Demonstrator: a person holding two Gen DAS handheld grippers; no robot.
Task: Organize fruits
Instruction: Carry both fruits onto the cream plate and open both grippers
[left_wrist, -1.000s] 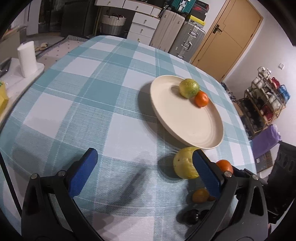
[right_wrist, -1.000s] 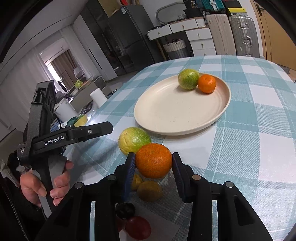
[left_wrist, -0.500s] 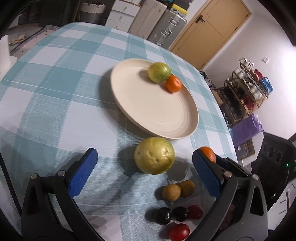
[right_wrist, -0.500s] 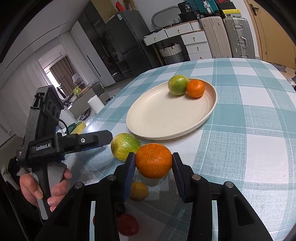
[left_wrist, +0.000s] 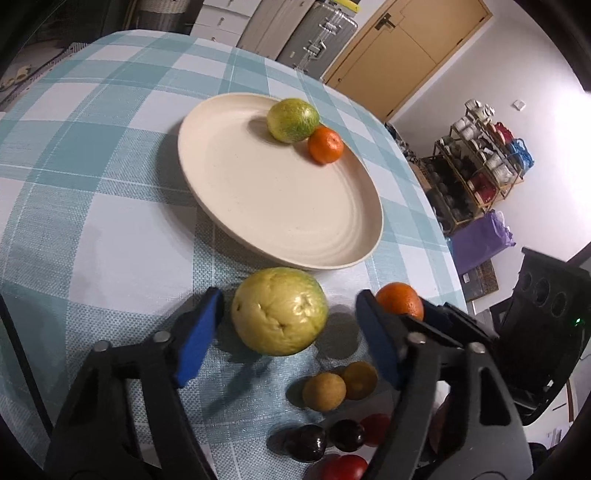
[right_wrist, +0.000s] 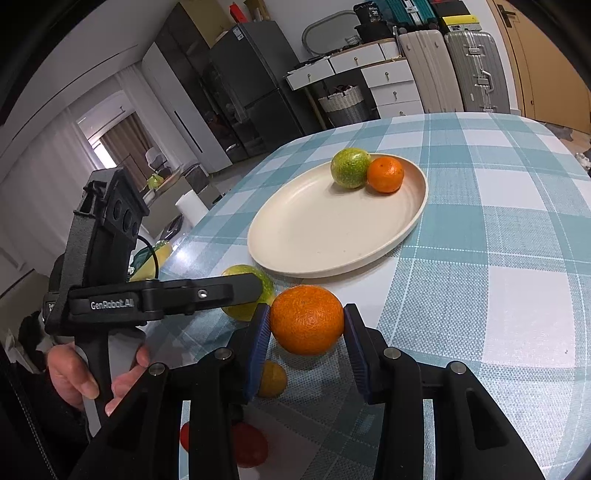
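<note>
A cream plate (left_wrist: 295, 218) on the checked tablecloth holds a green citrus (left_wrist: 292, 120) and a small orange (left_wrist: 325, 144). My left gripper (left_wrist: 290, 334) is open around a large yellow-green citrus (left_wrist: 279, 315) that rests on the cloth; its pads do not touch it. My right gripper (right_wrist: 306, 332) is shut on an orange (right_wrist: 306, 319), held above the cloth in front of the plate (right_wrist: 321, 236). That orange also shows in the left wrist view (left_wrist: 399, 300). The left gripper (right_wrist: 162, 295) partly hides the yellow-green citrus (right_wrist: 266, 286) in the right wrist view.
Two small brown-yellow fruits (left_wrist: 340, 386), dark plums (left_wrist: 325, 441) and red fruits (left_wrist: 345, 467) lie near the table's front edge. A paper towel roll (right_wrist: 192, 206) stands off the table's left. Suitcases (right_wrist: 454, 70) and drawers stand behind.
My left gripper has moved forward and its jaws have narrowed around the yellow-green citrus. My right gripper has kept hold of the orange and drifted slightly toward the plate.
</note>
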